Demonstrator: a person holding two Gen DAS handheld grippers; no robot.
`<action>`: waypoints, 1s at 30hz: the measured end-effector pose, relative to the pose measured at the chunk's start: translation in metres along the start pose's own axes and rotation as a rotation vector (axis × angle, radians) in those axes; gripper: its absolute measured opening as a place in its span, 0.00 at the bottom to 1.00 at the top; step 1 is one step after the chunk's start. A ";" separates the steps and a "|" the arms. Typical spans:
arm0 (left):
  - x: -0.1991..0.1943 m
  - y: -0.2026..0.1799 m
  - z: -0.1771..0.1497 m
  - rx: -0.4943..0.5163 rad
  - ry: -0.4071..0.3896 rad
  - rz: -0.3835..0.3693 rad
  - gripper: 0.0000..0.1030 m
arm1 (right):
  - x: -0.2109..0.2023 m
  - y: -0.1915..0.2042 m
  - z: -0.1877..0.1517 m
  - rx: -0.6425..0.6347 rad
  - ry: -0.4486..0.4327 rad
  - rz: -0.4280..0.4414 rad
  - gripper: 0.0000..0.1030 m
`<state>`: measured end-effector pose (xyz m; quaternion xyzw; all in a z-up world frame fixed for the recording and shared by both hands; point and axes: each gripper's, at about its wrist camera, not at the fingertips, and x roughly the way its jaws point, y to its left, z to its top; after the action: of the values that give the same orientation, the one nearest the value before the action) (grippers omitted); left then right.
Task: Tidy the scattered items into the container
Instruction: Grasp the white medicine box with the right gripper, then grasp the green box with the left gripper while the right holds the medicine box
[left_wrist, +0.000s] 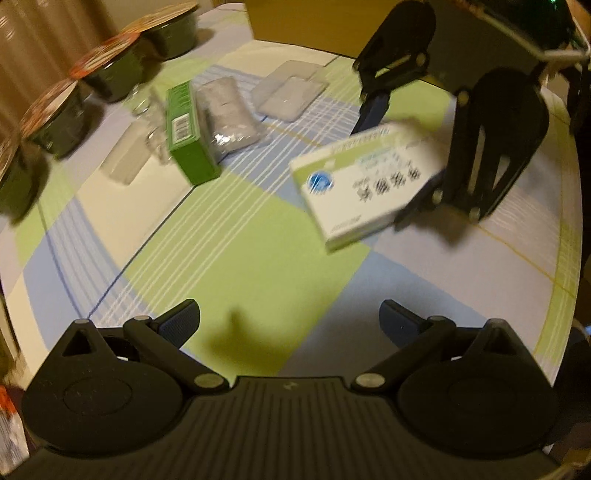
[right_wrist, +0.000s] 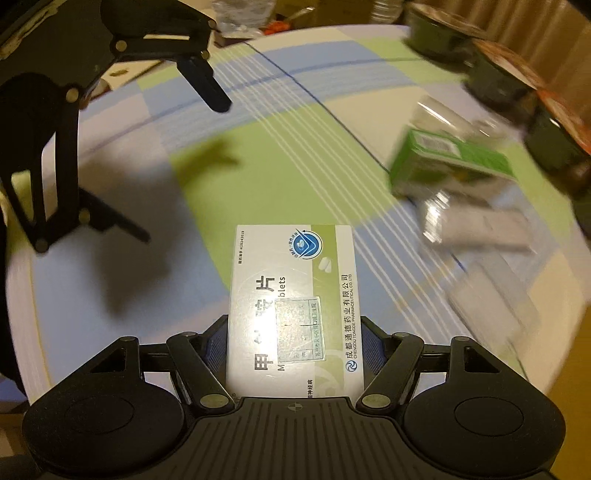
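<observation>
In hand: right gripper clamps the white-and-green cardboard medicine box, lower centre.
Idle: left gripper spread, holding nothing.
Left (scattered upper left): green carton, clear packets.
Container: not identifiable.

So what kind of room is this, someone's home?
Probably a home: a checked tablecloth covers the table, lidded food bowls stand along its edge, and medicine boxes lie scattered before a curtain.

Bare tablecloth ahead of left gripper; green box at 11 o'clock, bowls at 10.
</observation>
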<state>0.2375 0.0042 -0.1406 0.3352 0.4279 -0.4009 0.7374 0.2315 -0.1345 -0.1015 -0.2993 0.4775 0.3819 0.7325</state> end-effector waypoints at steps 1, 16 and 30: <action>0.002 0.000 0.004 0.010 -0.005 0.000 0.99 | -0.003 -0.003 -0.005 0.011 0.005 -0.013 0.71; 0.032 0.045 0.082 0.019 -0.049 0.047 0.98 | -0.031 -0.046 -0.019 -0.016 -0.005 -0.114 0.71; 0.070 0.099 0.136 -0.160 -0.033 0.061 0.50 | -0.030 -0.084 0.007 0.010 -0.028 -0.147 0.71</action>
<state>0.3958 -0.0858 -0.1329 0.2816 0.4356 -0.3483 0.7808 0.2982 -0.1812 -0.0647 -0.3244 0.4459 0.3290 0.7666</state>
